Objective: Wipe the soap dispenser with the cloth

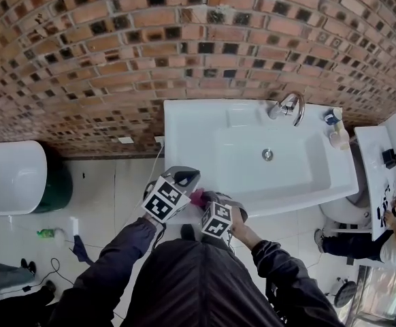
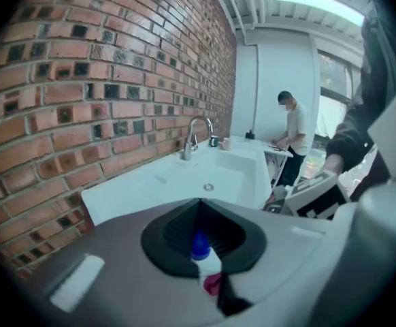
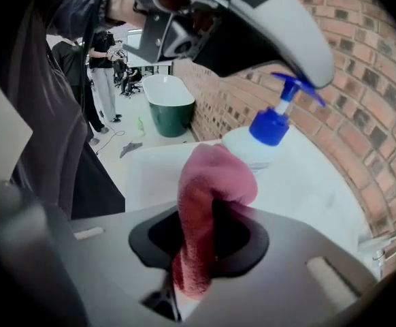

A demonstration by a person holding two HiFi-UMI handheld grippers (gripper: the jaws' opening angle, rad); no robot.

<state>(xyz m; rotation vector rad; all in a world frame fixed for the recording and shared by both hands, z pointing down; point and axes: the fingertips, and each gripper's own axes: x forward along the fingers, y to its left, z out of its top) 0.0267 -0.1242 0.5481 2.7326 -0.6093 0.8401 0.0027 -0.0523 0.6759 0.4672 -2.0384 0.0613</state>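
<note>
The soap dispenser [image 3: 269, 131] is a white bottle with a blue pump. My left gripper [image 2: 200, 251] is shut on it and holds it in the air in front of the sink. In the left gripper view only its blue top [image 2: 199, 246] and a little of the white body show between the jaws. My right gripper [image 3: 201, 240] is shut on a pink cloth [image 3: 208, 189], whose folded end presses against the bottle's side. In the head view the left gripper [image 1: 176, 184] and the right gripper [image 1: 218, 214] are close together, with the cloth [image 1: 198, 197] between them.
A white sink [image 1: 184, 125] with a chrome tap [image 1: 290, 106] stands against the brick wall just ahead. Small bottles [image 1: 337, 132] sit at its right corner. A white and green tub [image 1: 21, 177] is on the left. Another person [image 1: 392, 240] works at a white counter [image 1: 378, 162] on the right.
</note>
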